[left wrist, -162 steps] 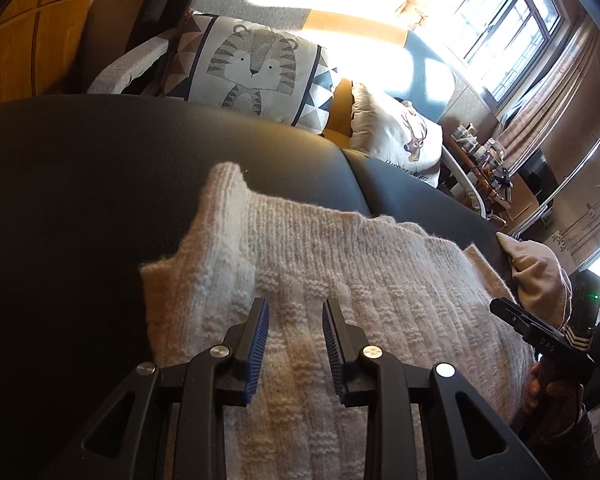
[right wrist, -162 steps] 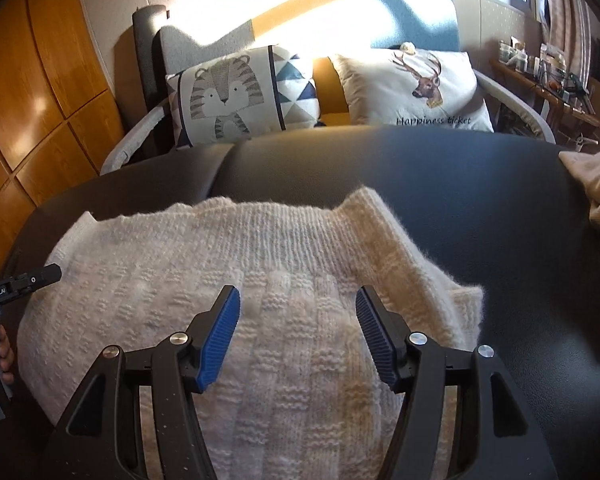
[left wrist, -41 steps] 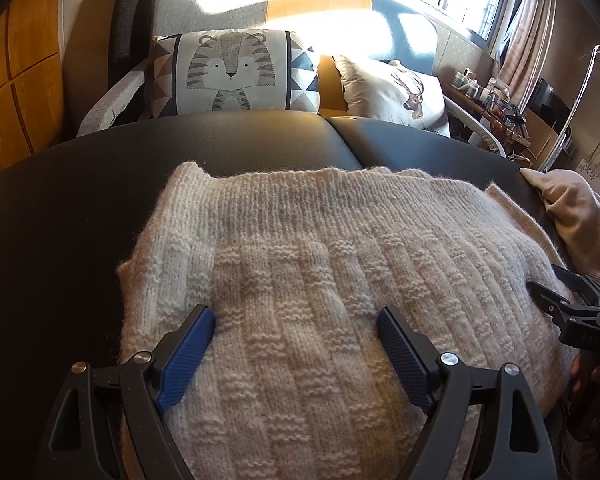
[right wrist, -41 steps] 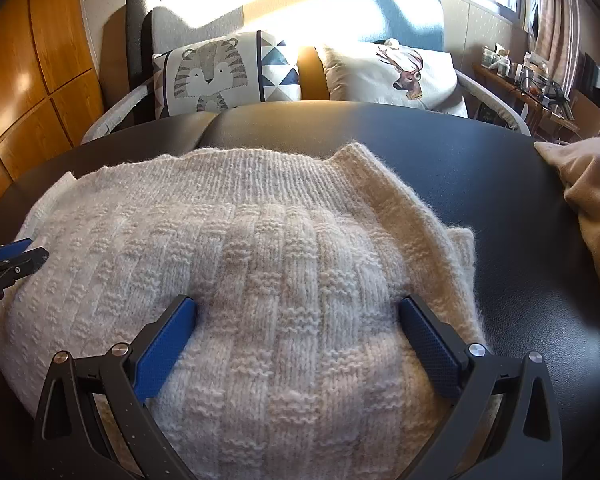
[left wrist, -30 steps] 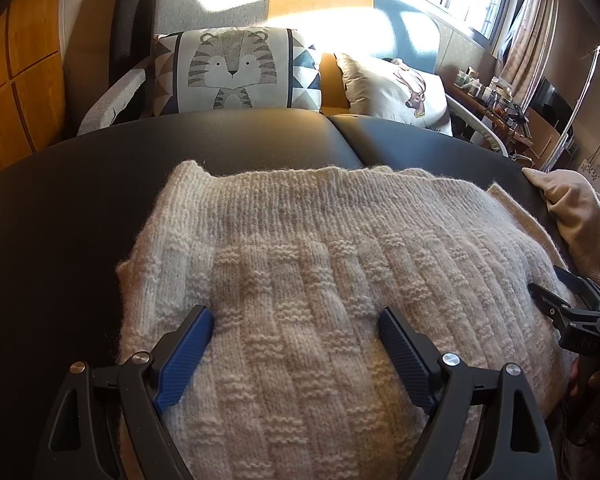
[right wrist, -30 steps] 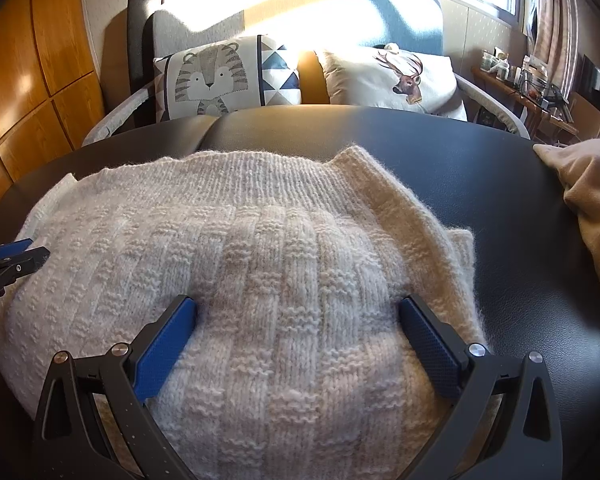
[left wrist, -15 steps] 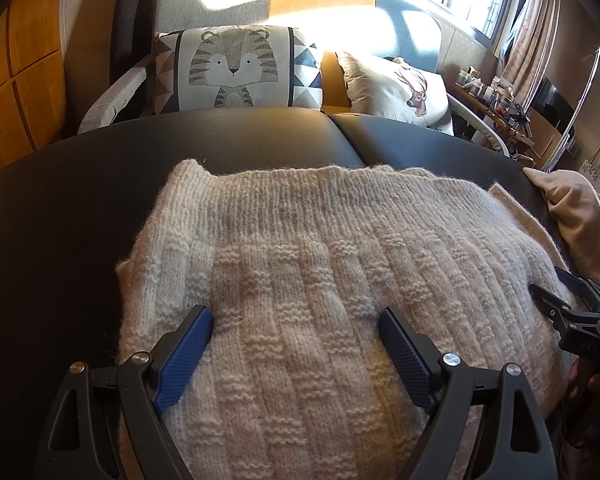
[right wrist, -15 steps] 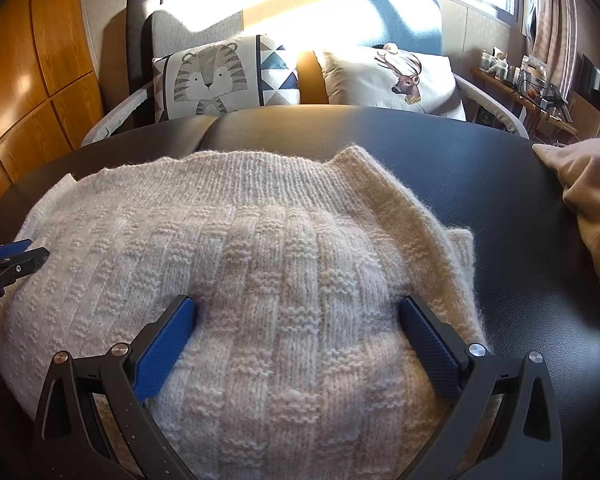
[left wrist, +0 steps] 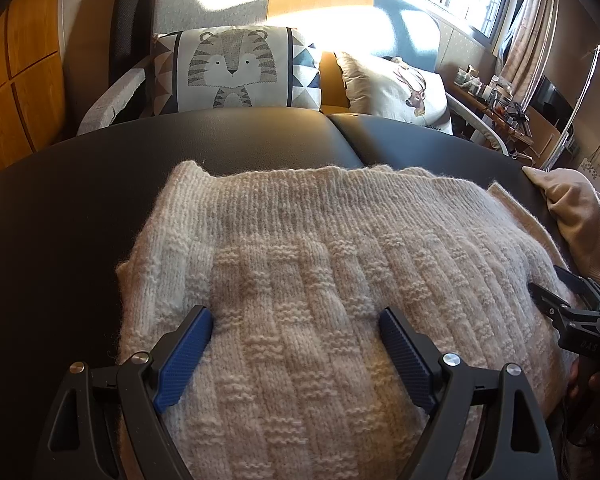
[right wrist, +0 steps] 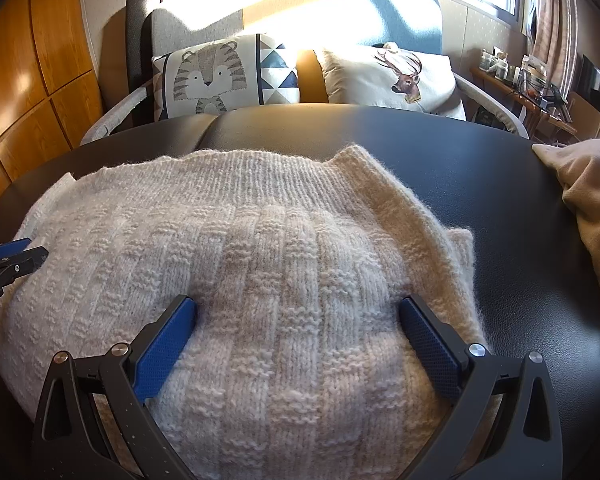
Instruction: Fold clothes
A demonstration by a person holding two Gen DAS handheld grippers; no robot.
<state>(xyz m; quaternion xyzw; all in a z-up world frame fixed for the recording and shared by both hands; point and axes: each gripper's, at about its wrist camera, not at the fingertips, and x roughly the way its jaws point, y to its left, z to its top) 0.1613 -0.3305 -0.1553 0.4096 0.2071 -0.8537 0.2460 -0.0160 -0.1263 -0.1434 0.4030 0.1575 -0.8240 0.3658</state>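
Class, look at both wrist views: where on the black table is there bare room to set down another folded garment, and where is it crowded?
Free: the black table between the knitted sweater and the beige garment; the strip beyond the sweater's far edge, before the tiger cushion; and the table's left side. Crowded: the near middle, filled by the sweater and both grippers.

The knitted sweater's [left wrist: 300,264] near hem runs off both views' bottom edge, the beige garment [right wrist: 592,216] is cropped at right, and the shelf clutter [left wrist: 496,92] is unreadably small.

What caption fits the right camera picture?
Open right gripper over a folded cream knitted sweater on a black table.
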